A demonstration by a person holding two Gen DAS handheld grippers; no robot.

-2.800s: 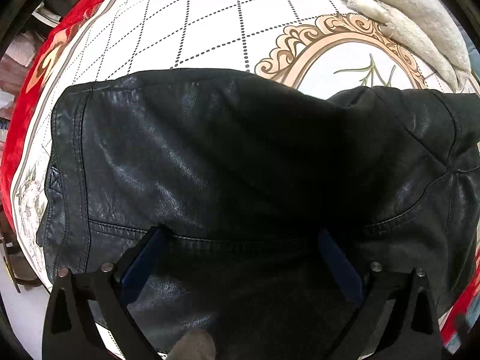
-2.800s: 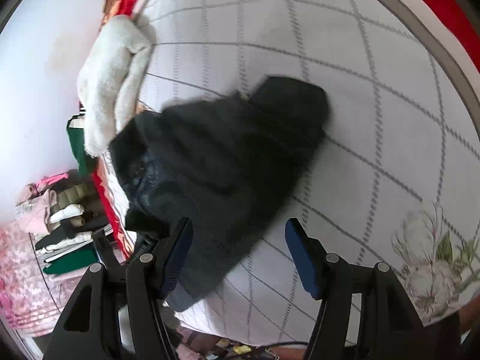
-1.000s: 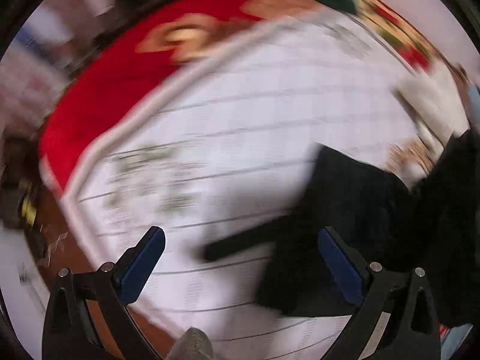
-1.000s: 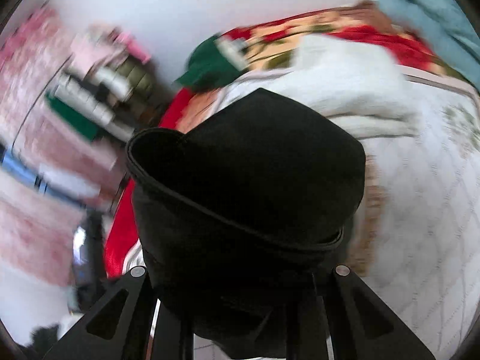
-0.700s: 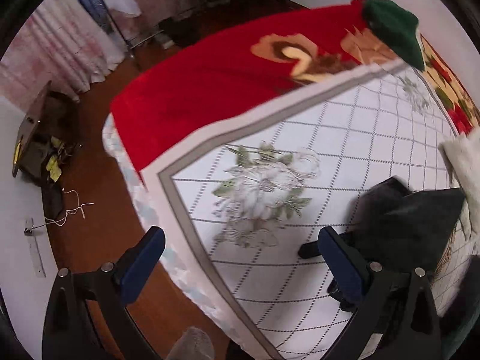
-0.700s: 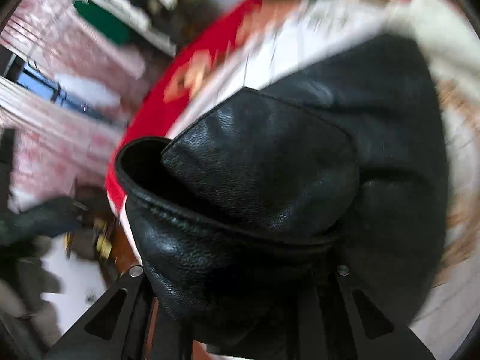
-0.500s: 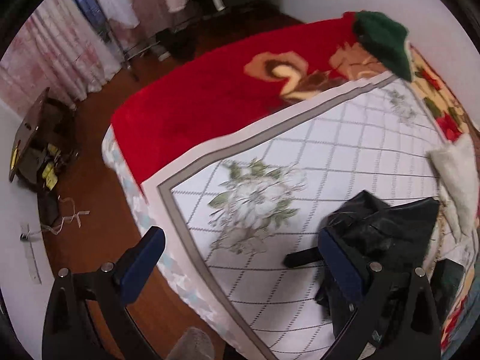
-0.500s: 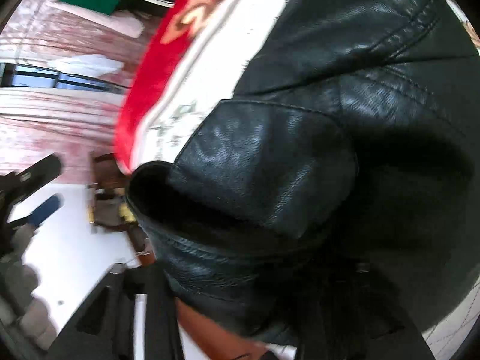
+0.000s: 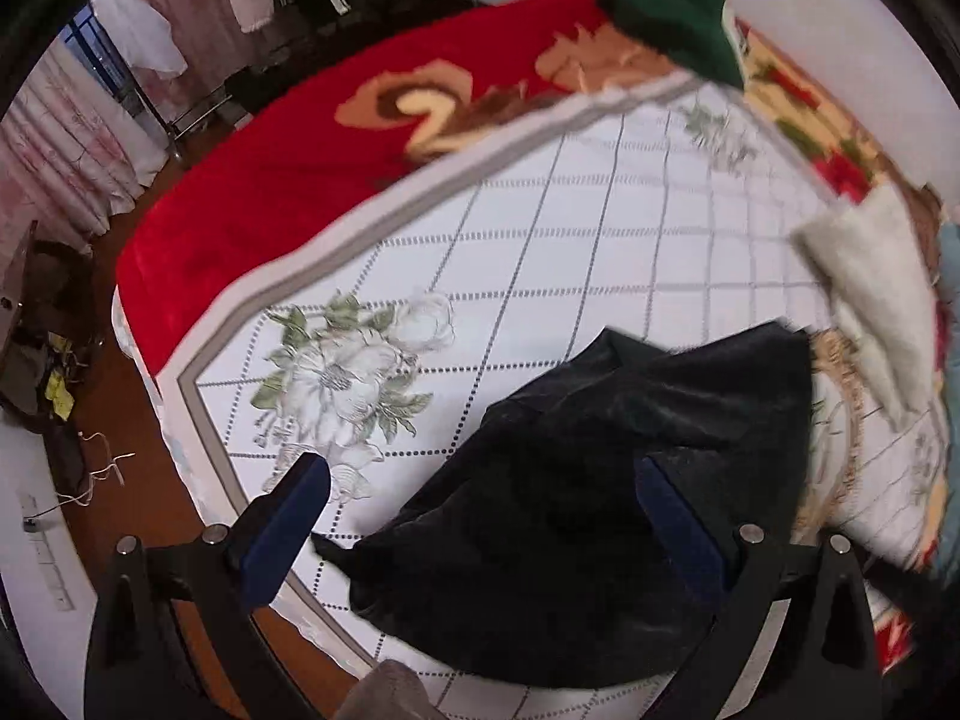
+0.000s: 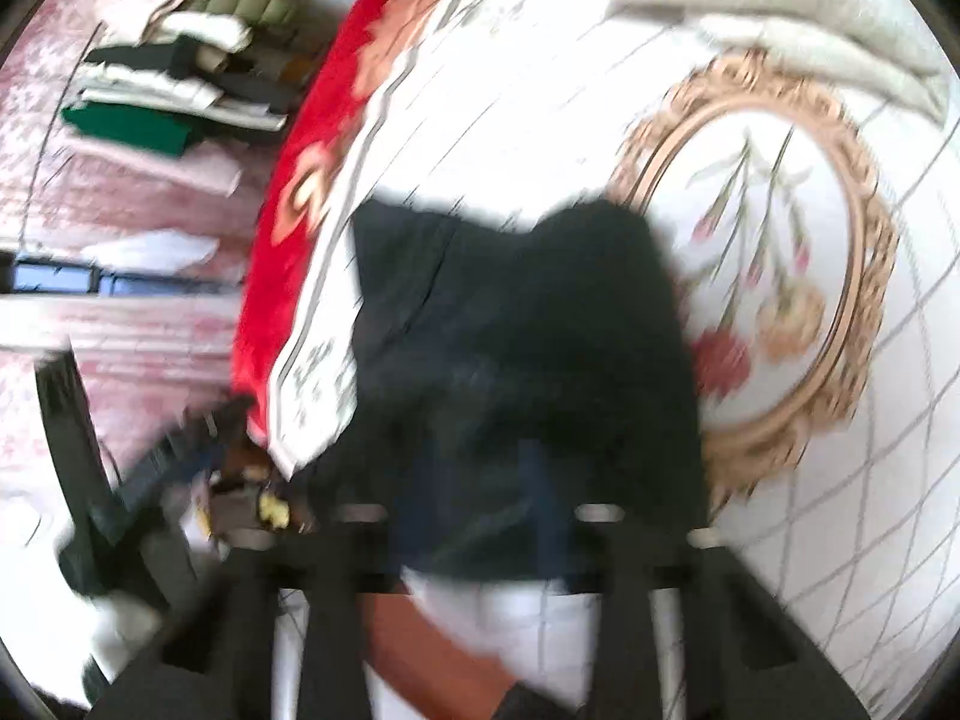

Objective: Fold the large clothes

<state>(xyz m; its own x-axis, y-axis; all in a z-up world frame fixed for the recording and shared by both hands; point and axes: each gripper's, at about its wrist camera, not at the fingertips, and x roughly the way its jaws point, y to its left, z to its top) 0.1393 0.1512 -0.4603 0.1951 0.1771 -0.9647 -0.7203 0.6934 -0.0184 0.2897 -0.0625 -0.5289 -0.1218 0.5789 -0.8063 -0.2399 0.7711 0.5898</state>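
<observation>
left wrist view shows my left tool wide apart over the black jacket, which lies crumpled on the bed near its corner, pads clear of it. only here i see the floor and the flower print. right wrist view, blurred, adds a gold oval print and stacked clothes. my right tool has just been closing; whether it grips the jacket i cannot tell. no writing reads.

My bed under a white diamond-quilted cover with grey flowers, red blanket along its far side, black leather jacket crumpled near my edge, cream fleece at right, green garment at the far corner.
</observation>
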